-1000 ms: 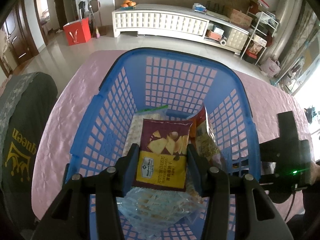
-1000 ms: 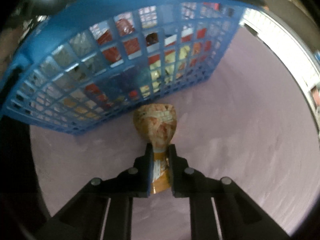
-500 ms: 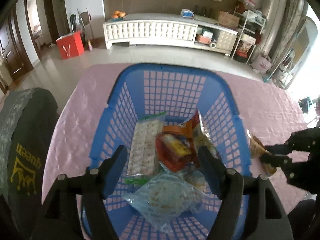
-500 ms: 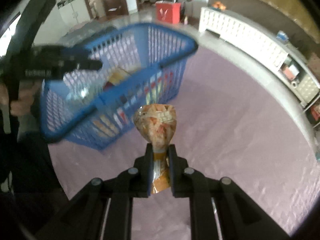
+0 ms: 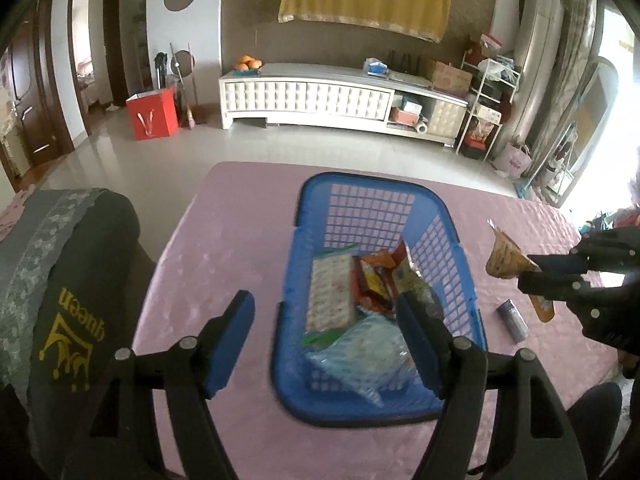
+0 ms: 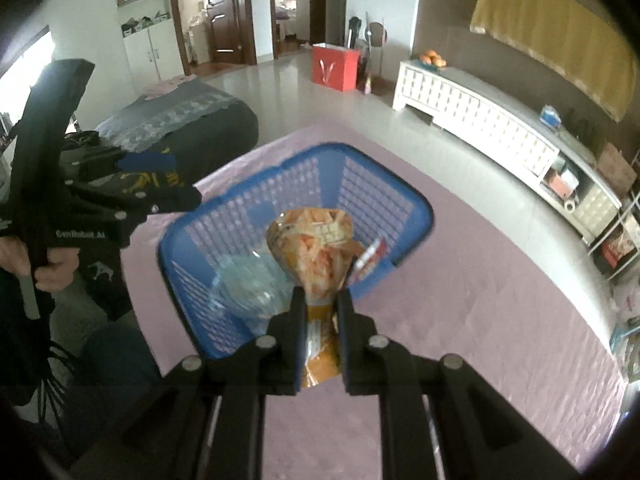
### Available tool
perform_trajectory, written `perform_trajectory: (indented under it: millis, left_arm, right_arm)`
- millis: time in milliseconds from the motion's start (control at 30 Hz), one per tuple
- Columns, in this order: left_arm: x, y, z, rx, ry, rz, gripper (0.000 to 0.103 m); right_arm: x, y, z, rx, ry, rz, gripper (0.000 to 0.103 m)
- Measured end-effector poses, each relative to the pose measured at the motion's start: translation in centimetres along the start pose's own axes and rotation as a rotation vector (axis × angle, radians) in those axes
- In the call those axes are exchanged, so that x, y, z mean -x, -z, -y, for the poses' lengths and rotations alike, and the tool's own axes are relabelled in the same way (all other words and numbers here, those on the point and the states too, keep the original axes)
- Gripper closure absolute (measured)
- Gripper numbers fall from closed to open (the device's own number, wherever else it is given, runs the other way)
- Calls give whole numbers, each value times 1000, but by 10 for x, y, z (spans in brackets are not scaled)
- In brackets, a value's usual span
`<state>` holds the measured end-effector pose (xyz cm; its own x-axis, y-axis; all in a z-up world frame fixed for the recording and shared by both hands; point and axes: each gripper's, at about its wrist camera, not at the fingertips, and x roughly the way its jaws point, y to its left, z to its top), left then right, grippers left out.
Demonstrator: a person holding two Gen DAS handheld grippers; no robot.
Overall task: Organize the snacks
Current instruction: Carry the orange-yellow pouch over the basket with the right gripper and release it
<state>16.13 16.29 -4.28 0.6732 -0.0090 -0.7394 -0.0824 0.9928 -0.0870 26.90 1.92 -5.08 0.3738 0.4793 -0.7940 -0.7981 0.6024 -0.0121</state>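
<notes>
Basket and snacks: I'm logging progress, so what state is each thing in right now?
Basket: upright on the table, partly filled with snack packets.
Orange snack bag: pinched in the right gripper, held in the air.
Left gripper: open, empty.
Small can: lying on the table beside the basket.

Your orange snack bag (image 6: pixel 310 256) hides much of the blue basket's (image 6: pixel 384 184) floor in the right wrist view, and its lower end disappears between your right tongs (image 6: pixel 320 316). Print on the packets (image 5: pixel 332 296) inside is too blurred to read. The bench (image 5: pixel 224 240) runs past the bottom edge.
</notes>
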Motion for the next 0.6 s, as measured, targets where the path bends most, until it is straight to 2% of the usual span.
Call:
perform_trajectory:
  millis: [200, 333, 600]
  left_arm:
    - [15, 9, -25, 16, 2, 12, 32]
    - [17, 12, -34, 19, 13, 25, 32]
    - [-4, 14, -46, 43, 47, 13, 32]
  right_arm:
    - [4, -10, -28, 23, 11, 5, 86]
    - [-3, -23, -43, 35, 50, -3, 85]
    - [-32, -43, -45, -5, 121, -48, 85]
